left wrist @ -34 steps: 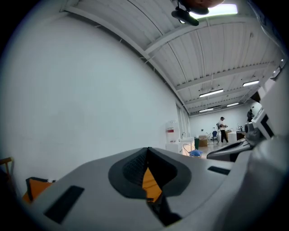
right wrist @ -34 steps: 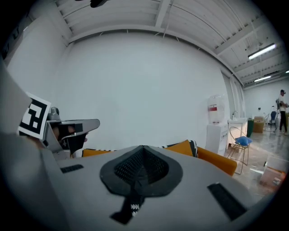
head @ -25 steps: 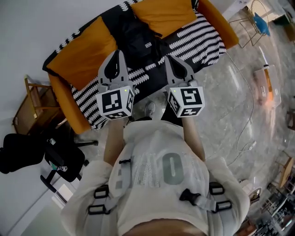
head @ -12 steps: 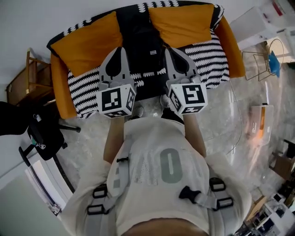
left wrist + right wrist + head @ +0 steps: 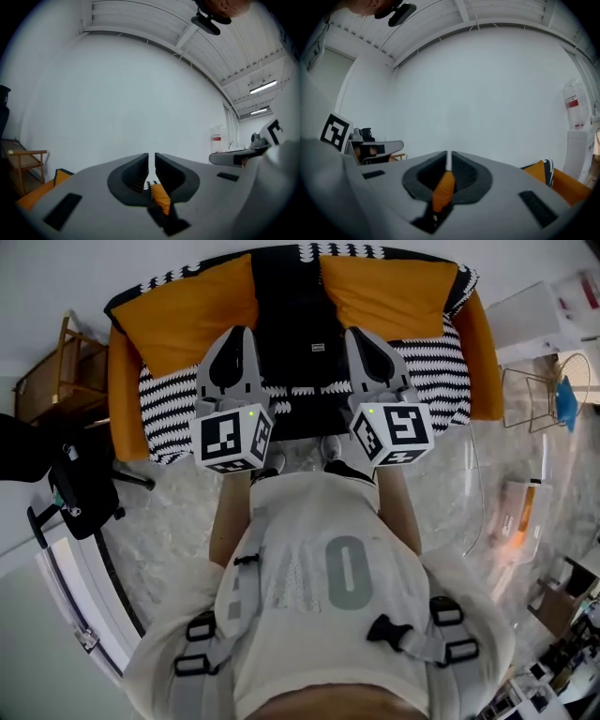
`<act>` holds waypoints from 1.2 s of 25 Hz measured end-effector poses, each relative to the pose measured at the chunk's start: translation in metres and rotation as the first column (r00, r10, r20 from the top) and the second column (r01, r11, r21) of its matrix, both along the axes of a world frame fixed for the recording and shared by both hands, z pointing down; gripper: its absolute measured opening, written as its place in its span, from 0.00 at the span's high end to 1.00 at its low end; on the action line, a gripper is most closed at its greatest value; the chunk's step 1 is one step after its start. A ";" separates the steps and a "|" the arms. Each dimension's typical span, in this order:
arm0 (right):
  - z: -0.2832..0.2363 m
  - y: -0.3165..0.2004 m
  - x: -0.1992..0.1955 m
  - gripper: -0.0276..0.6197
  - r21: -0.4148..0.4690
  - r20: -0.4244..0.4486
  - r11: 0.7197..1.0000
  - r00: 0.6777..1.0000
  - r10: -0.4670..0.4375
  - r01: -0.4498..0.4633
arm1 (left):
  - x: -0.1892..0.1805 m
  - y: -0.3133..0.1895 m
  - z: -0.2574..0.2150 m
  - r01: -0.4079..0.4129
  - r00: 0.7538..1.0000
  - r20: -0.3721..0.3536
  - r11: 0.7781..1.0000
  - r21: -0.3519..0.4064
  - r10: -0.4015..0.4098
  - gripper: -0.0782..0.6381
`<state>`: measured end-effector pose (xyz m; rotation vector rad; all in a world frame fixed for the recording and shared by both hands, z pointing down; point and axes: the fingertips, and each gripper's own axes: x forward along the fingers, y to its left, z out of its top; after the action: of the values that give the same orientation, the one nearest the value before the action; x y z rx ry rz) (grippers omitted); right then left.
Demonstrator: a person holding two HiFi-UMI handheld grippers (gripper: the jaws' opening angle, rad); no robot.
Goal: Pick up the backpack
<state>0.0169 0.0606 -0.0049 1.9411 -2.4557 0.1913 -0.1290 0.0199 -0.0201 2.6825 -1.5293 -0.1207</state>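
The black backpack leans upright against the back of the sofa, between two orange cushions. A black-and-white patterned throw covers the seat. My left gripper hovers over the seat just left of the backpack, its jaws shut and empty. My right gripper hovers just right of it, also shut and empty. Both point level at the white wall, apart from the backpack. In the left gripper view the shut jaws show only a sliver of orange cushion.
A wooden rack and a black office chair stand left of the sofa. Right of it are a white cabinet, a wire stand and an orange-white device on the marble floor, with a cable nearby.
The view has swung so the sofa now sits square ahead. Both grippers have come round with it and now flank the backpack. Their jaws stayed shut.
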 end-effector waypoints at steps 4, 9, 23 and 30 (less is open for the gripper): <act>0.006 -0.011 -0.008 0.39 -0.022 0.061 0.996 0.994 -0.089 0.090 | -0.004 -0.005 -0.004 -0.021 0.998 -0.057 1.000 0.011 0.022 0.54; 0.012 -0.021 0.001 0.36 -0.011 0.081 0.999 0.995 -0.052 0.053 | -0.015 -0.018 0.005 -0.001 0.998 -0.067 1.000 -0.009 0.000 0.45; 0.102 -0.071 0.038 0.36 -0.184 0.088 0.982 0.995 -0.037 0.053 | 0.003 -0.060 0.144 -0.002 0.998 0.064 0.966 -0.260 0.019 0.40; 0.236 -0.112 0.054 0.37 -0.310 0.052 0.946 0.995 -0.085 0.097 | 0.011 -0.108 0.310 0.063 0.993 0.119 0.900 -0.431 -0.012 0.34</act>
<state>0.0706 -0.0509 0.2308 1.7035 -2.3545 0.5823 -0.1181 -0.0879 0.2899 2.3371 -1.4292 0.3400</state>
